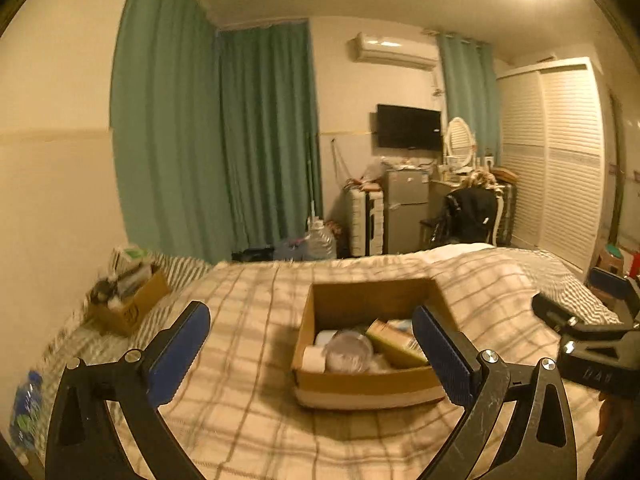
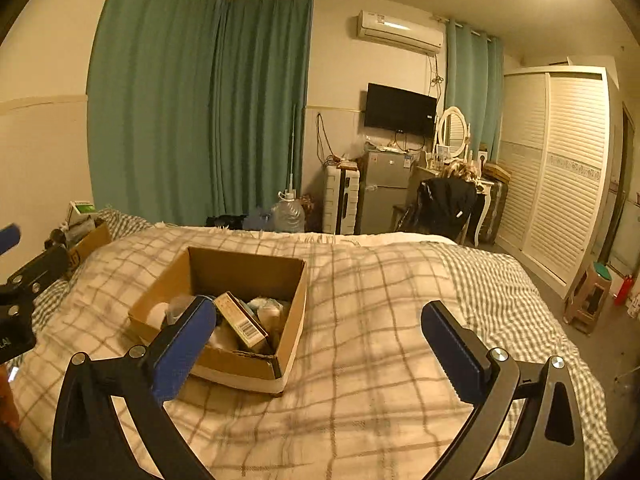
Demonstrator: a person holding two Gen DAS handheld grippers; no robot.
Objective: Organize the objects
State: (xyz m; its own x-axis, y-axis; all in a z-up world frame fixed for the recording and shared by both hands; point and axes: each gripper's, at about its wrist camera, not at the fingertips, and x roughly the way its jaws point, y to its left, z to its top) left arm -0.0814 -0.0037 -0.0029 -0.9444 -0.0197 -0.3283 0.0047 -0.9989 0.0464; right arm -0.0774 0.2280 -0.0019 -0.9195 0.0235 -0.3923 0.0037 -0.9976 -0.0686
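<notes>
Box (image 1: 360, 380) dead centre on the plaid blanket (image 1: 248, 360), open top, and you've got both tools hovering short of it. Your left gripper (image 1: 312, 356) has its blue pads spread wide, nothing between them, the box framed in the gap. Your right gripper (image 2: 316, 348) is spread just as wide and empty, with the box off toward its left finger.

Inside the box: a white roll (image 1: 314, 358), a clear round container (image 1: 347, 350), and a greenish carton (image 1: 394, 342) leaning at a tilt. From your right wrist camera you catch the barcode on that carton (image 2: 244, 322), which the left view doesn't show.

The left view gives you a second box (image 1: 128, 304) stuffed with clutter near the wall, and a blurred plastic bottle (image 1: 26, 408) at the bed's edge. The right camera picks up that second box (image 2: 90, 240) only partly, behind your left gripper's body.

On the right-hand floor, only the right view clearly shows the small stool (image 2: 590, 300) by the white wardrobe (image 2: 560, 168).
</notes>
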